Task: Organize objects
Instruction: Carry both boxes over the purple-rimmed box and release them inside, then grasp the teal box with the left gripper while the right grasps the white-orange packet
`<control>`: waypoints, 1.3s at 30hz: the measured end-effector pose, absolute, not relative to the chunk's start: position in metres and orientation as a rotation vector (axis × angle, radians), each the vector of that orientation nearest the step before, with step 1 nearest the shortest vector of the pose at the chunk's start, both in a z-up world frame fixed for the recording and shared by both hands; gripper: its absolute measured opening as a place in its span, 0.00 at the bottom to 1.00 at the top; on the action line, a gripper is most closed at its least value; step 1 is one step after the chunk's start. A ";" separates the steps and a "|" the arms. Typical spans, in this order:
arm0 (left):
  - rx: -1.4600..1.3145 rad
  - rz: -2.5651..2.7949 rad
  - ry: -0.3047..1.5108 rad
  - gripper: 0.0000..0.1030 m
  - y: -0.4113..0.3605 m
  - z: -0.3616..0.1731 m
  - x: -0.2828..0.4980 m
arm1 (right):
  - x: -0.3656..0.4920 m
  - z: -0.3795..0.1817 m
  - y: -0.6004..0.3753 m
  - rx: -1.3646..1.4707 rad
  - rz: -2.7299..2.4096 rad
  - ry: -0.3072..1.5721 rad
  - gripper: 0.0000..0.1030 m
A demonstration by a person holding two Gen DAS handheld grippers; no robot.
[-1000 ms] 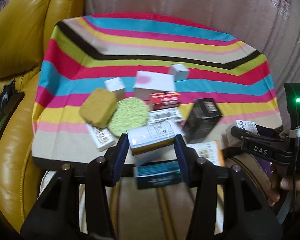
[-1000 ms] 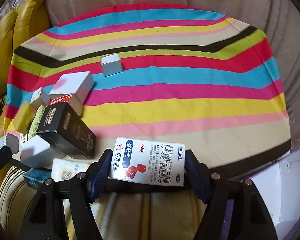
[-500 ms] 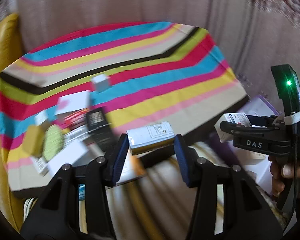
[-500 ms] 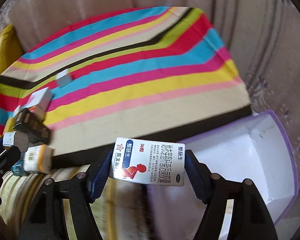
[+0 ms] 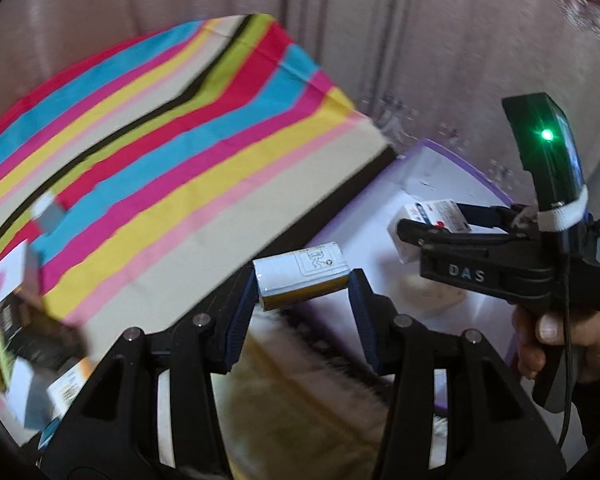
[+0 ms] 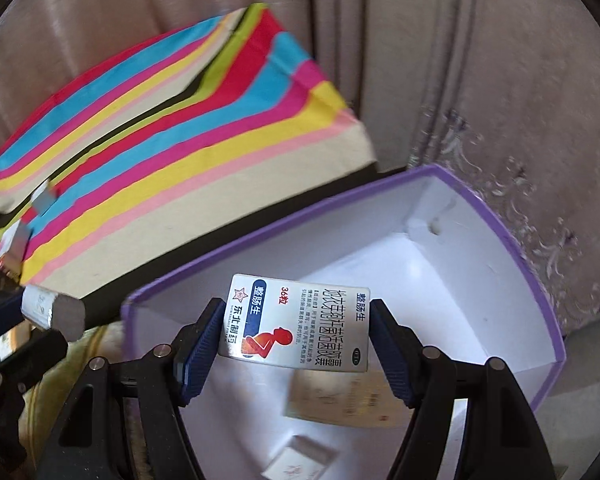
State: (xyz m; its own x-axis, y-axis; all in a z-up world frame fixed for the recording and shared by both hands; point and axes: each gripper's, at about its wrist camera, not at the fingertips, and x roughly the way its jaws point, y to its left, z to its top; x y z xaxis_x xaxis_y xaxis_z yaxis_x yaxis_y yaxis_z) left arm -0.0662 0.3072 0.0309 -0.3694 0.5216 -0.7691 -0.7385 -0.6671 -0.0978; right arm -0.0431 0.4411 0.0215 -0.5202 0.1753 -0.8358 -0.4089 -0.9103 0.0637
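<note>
- Purple box, open top, white inside, stands just past the right edge of the striped cloth, near a curtain.
- Inside the box, on its floor: a pale flat packet and a small white carton, both blurred; print unreadable.
- Right gripper clenched on a white medicine carton, blue pads pressing its two short ends. Carton hangs over the box interior, above the floor items, not touching them.
- Left gripper clenched on a small white-and-gold pack, pads on both ends. Pack hangs over the near left rim of the box, at the cloth's right edge.
- In the left view, the right gripper shows side-on over the box, its carton between the fingers; a hand grips its handle, green light on top.
- Still on the cloth, toward its left edge: a small grey-white cube, a white box, a black box, other cartons at the near left corner, all heavily blurred.
</note>
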 end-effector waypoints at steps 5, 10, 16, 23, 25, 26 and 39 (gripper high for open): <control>-1.058 2.005 0.373 0.55 0.335 0.027 -0.063 | -0.034 0.016 0.464 -1.286 2.407 0.409 0.71; -1.064 2.007 0.372 0.72 0.342 0.028 -0.062 | -0.025 0.017 0.470 -1.243 2.385 0.398 0.80; -0.987 2.064 0.353 0.72 0.324 0.041 -0.055 | -0.021 0.029 0.461 -1.160 2.409 0.335 0.84; -0.982 2.162 0.349 0.72 0.279 0.051 -0.049 | -0.025 0.044 0.429 -1.185 2.542 0.387 0.85; -1.020 2.181 0.291 0.72 0.259 0.052 -0.052 | -0.028 0.047 0.417 -1.212 2.589 0.413 0.85; -1.037 2.184 0.266 0.72 0.251 0.053 -0.053 | -0.030 0.048 0.410 -1.230 2.607 0.419 0.85; -1.336 2.434 -0.065 0.79 0.085 0.033 -0.060 | -0.061 0.047 0.290 -1.466 2.767 0.345 0.85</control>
